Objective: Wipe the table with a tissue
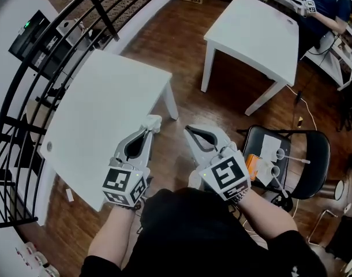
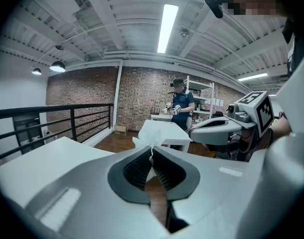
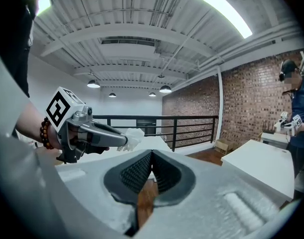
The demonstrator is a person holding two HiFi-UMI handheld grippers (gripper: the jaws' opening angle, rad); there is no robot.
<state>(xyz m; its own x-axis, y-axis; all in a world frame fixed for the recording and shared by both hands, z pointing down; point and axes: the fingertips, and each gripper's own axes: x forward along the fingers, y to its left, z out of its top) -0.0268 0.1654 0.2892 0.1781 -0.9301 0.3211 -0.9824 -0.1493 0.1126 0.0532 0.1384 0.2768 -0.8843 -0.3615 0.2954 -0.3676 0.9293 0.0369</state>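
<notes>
Your white table (image 1: 101, 108) stands on the wooden floor (image 1: 182, 51), its left edge beside the black railing (image 1: 102, 15), another table (image 1: 257, 27) well apart

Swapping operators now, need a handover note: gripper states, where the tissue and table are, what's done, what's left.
Left gripper: shut on the tissue, held up by the white table's near corner; it looks clear of the surface.
Right gripper: shut, empty, beside the left one.
Done: tissue is in the jaws. The table shows nothing to tell whether it was wiped.
Left: lower the tissue onto the table top and wipe.
</notes>
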